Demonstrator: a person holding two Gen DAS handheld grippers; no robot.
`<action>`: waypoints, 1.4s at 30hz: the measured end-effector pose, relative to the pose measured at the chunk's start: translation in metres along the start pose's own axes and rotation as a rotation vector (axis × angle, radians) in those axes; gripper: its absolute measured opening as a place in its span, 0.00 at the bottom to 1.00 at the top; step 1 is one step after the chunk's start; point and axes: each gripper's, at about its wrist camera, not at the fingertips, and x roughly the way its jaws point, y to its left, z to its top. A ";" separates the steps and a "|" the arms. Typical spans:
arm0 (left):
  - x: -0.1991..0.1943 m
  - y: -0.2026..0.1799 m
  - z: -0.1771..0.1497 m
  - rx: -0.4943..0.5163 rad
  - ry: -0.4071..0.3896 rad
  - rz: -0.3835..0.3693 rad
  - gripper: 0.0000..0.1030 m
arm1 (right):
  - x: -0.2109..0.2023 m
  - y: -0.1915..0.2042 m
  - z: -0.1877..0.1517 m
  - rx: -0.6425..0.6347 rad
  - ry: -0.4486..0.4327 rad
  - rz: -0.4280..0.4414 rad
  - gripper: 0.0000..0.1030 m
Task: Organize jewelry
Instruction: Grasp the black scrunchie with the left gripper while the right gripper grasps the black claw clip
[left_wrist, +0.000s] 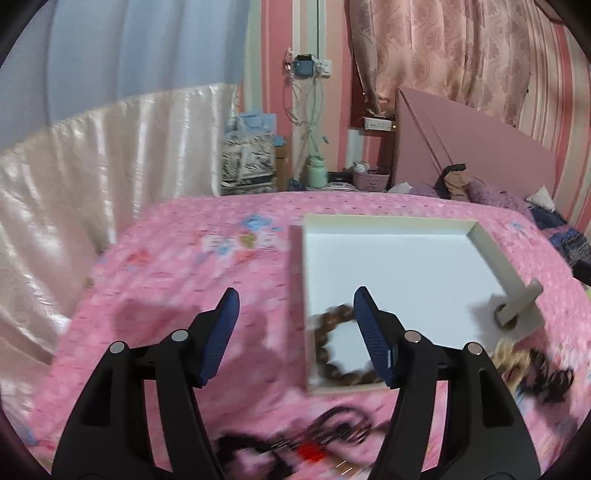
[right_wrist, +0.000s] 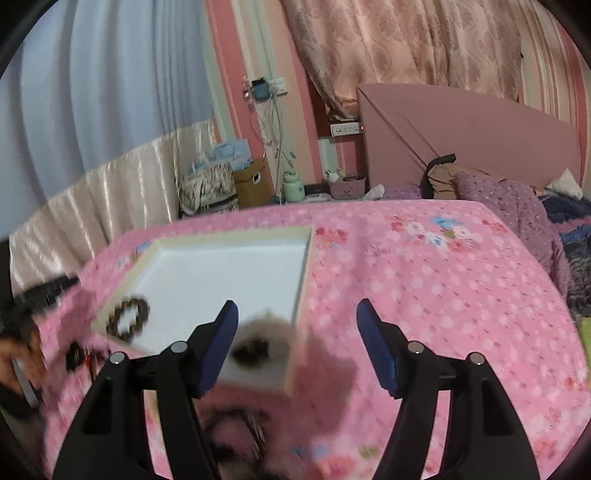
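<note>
- The bead bracelet (left_wrist: 341, 345) lies flat in the near left corner of the white tray (left_wrist: 399, 266), its brown beads forming a closed ring; it also shows in the right wrist view (right_wrist: 127, 317), close to the tray's near wall.
- The tray sits on the bed (left_wrist: 192, 266), which is covered by a pink dotted sheet.
- The left gripper (left_wrist: 295, 339) hangs above the tray's near left edge with its blue fingers wide apart and nothing between them; its right finger hides part of the bracelet.
- The right gripper (right_wrist: 297, 343) is likewise spread wide and holds nothing, over the tray's near right corner.
- A small dark piece (right_wrist: 251, 352) lies in that corner; it is too blurred to tell what it is.
- A pale clip-like thing (left_wrist: 517, 306) juts over the tray's right edge.
- Outside the tray, a blurred heap of dark cords with a red spot (left_wrist: 317, 439) lies on the sheet in front of it, and a tangle of blond and dark pieces (left_wrist: 532, 373) lies beside its right corner.
- Beyond the bed stand a mint-green bottle (left_wrist: 316, 172), a small basket (left_wrist: 371, 181) and a pink headboard (left_wrist: 472, 144).
</note>
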 end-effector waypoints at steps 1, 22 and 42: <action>-0.010 0.011 -0.006 0.009 0.001 0.019 0.65 | -0.007 -0.005 -0.012 -0.018 0.021 -0.017 0.65; -0.043 0.023 -0.132 0.044 0.165 -0.026 0.68 | -0.009 0.025 -0.115 -0.124 0.218 0.096 0.64; -0.007 0.009 -0.122 0.145 0.226 -0.030 0.21 | -0.049 -0.021 -0.083 0.019 0.053 0.052 0.57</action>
